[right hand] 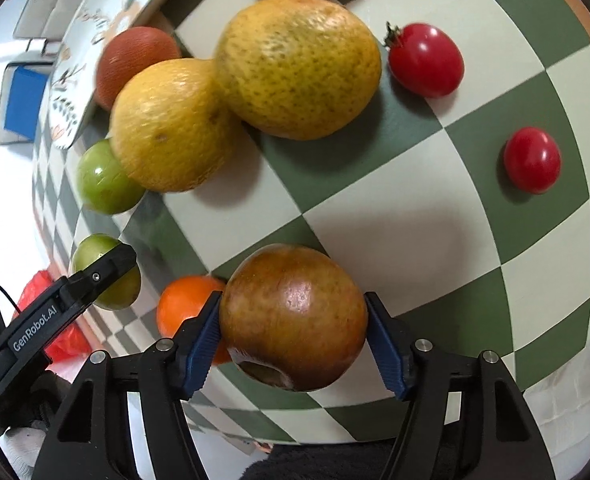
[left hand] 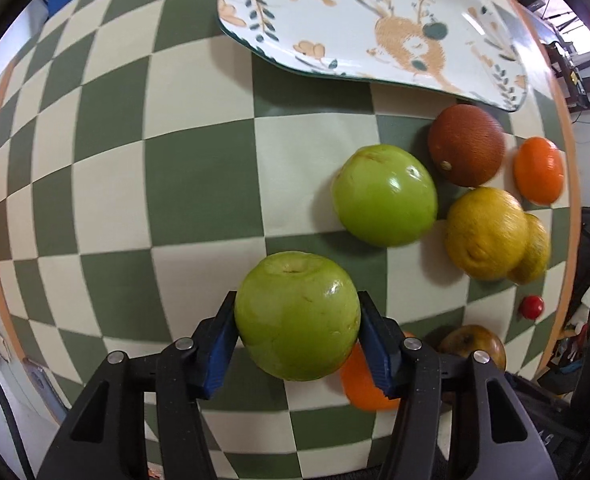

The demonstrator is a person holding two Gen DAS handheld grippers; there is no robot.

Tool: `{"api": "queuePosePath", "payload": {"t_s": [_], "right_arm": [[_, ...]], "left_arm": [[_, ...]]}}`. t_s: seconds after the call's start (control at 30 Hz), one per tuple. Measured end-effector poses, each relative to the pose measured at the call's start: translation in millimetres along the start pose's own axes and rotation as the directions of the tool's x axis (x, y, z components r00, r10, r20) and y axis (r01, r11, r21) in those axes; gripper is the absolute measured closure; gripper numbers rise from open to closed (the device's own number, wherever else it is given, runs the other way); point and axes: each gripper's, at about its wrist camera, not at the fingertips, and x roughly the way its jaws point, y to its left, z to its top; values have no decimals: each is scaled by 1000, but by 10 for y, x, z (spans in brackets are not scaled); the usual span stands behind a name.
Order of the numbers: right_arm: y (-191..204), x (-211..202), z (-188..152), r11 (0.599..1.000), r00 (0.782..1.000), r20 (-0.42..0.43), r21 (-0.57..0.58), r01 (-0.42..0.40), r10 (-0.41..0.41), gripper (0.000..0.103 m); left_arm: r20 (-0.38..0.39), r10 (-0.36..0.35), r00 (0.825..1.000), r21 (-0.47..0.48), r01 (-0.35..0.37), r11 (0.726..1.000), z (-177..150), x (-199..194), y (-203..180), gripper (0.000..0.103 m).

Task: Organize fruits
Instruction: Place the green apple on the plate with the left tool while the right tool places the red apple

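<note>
My left gripper (left hand: pixel 298 320) is shut on a green apple (left hand: pixel 297 316), held above the checkered table. A second green apple (left hand: pixel 385 195) lies ahead, beside a brown-red fruit (left hand: pixel 467 145), two yellow oranges (left hand: pixel 485 234) and a small orange (left hand: pixel 539 170). A patterned oval plate (left hand: pixel 375 24) lies at the far side. My right gripper (right hand: pixel 293 320) is shut on a brown-red apple (right hand: pixel 293 316). In the right wrist view the yellow oranges (right hand: pixel 299 66), two cherry tomatoes (right hand: pixel 426 60) and the left gripper (right hand: pixel 107 270) with its apple show.
A small orange (left hand: pixel 365 384) lies under my left gripper's right finger; it also shows in the right wrist view (right hand: pixel 185 304). The green-and-cream checkered table (left hand: pixel 199 184) has an orange rim. A red bag (right hand: pixel 59 336) lies off the table's edge.
</note>
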Motion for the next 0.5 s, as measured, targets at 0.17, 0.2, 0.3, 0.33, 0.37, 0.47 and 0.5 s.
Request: {"api": "queuePosePath", "payload": {"t_s": [0.17, 0.2, 0.3, 0.33, 0.37, 0.47, 0.5], "right_arm": [[288, -430, 136, 989, 994, 12, -103, -108, 110, 33], [362, -534, 196, 985, 992, 23, -125, -121, 125, 33], [679, -827, 542, 966, 985, 60, -213, -144, 160, 33], [825, -902, 757, 959, 984, 77, -248, -139, 163, 33], [960, -945, 935, 954, 983, 90, -271, -130, 159, 33], [1312, -950, 1381, 943, 985, 111, -321, -90, 132, 33], [1336, -994, 1525, 942, 987, 108, -326, -78, 119, 33]], "left_arm": [[54, -79, 995, -38, 81, 996, 28, -531, -107, 50], [69, -90, 994, -46, 93, 995, 79, -646, -131, 50], [108, -154, 982, -85, 163, 983, 408, -965, -141, 50], [111, -165, 980, -91, 175, 980, 585, -967, -143, 49], [111, -181, 977, -94, 191, 977, 785, -981, -153, 49], [124, -196, 973, -144, 213, 966, 1250, -876, -131, 49], [115, -204, 972, -160, 221, 962, 1377, -823, -102, 49]]}}
